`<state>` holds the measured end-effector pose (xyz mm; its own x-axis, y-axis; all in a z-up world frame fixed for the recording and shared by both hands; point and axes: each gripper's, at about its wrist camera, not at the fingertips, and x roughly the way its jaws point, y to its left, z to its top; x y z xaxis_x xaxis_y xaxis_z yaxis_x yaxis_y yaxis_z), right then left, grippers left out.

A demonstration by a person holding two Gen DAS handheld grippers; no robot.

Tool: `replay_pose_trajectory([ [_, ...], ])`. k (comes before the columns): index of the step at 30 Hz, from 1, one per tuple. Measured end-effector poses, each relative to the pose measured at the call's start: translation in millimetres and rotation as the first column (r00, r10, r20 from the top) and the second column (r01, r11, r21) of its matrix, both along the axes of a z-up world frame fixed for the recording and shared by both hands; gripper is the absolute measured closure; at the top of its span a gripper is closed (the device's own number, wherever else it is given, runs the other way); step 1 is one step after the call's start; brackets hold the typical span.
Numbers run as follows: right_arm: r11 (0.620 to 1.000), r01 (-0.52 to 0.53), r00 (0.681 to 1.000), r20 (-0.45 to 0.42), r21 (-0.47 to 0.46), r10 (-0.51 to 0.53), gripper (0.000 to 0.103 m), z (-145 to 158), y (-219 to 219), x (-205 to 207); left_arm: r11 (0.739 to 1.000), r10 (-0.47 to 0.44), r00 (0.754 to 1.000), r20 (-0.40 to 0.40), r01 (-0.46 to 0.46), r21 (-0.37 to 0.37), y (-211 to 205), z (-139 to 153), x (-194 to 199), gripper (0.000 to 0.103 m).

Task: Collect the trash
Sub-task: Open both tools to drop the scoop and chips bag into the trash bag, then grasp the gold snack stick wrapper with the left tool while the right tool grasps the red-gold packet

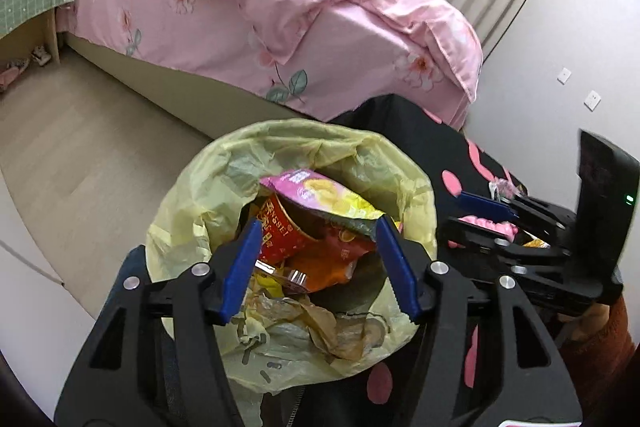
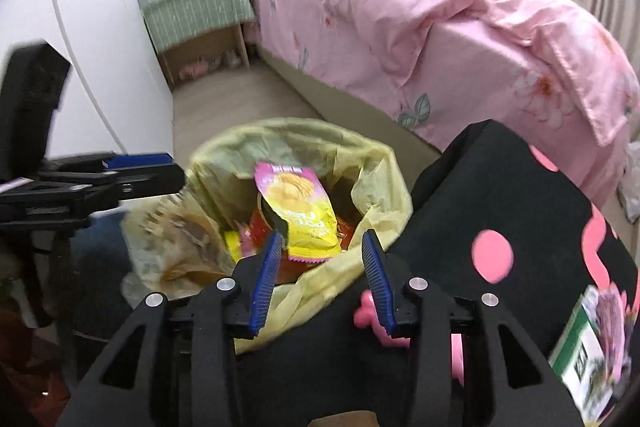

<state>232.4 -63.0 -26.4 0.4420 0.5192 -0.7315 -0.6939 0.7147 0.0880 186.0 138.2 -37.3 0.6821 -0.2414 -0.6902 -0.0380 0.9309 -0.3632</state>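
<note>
A bin lined with a yellow bag [image 1: 192, 219] stands on the floor, full of wrappers. A pink and yellow chip packet [image 1: 320, 195] lies on top of a red cup [image 1: 280, 231]. My left gripper [image 1: 318, 263] is open and empty just above the bin's near rim. In the right wrist view the same bag [image 2: 380, 179] and chip packet [image 2: 298, 203] sit ahead. My right gripper [image 2: 324, 279] is open and empty above the bin's right rim. The right gripper also shows in the left wrist view [image 1: 492, 217], the left gripper in the right wrist view [image 2: 136, 167].
A black surface with pink dots [image 2: 520, 211] lies right of the bin, with a green and white carton [image 2: 580, 355] and a pink item [image 2: 368, 311] on it. A bed with a pink quilt [image 1: 280, 15] stands behind. A white cabinet [image 2: 88, 39] is at left.
</note>
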Motion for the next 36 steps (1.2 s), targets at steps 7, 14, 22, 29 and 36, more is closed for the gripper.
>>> replay_pose_trajectory([
  [7, 0.972, 0.218, 0.959, 0.168, 0.084, -0.230, 0.057, 48, -112, -44, 0.989, -0.149, 0.987, 0.066, 0.147, 0.032, -55, 21, -7, 0.047],
  [14, 0.901, 0.405, 0.881, 0.199, 0.152, -0.430, 0.052, 53, -239, -89, 0.927, -0.374, 0.922, 0.104, 0.368, 0.075, -159, 22, -2, 0.047],
  [22, 0.863, 0.500, 0.842, 0.192, 0.076, -0.505, 0.049, 20, -310, -135, 0.818, -0.571, 0.816, 0.088, 0.555, 0.152, -259, 15, -6, 0.047],
  [29, 0.822, 0.564, 0.808, 0.151, 0.080, -0.569, 0.049, -2, -337, -135, 0.715, -0.684, 0.726, 0.071, 0.649, 0.259, -330, 7, 19, 0.047],
  [36, 0.811, 0.583, 0.799, 0.154, 0.043, -0.582, 0.049, -15, -332, -124, 0.693, -0.703, 0.711, -0.023, 0.692, 0.204, -358, -18, 50, 0.054],
])
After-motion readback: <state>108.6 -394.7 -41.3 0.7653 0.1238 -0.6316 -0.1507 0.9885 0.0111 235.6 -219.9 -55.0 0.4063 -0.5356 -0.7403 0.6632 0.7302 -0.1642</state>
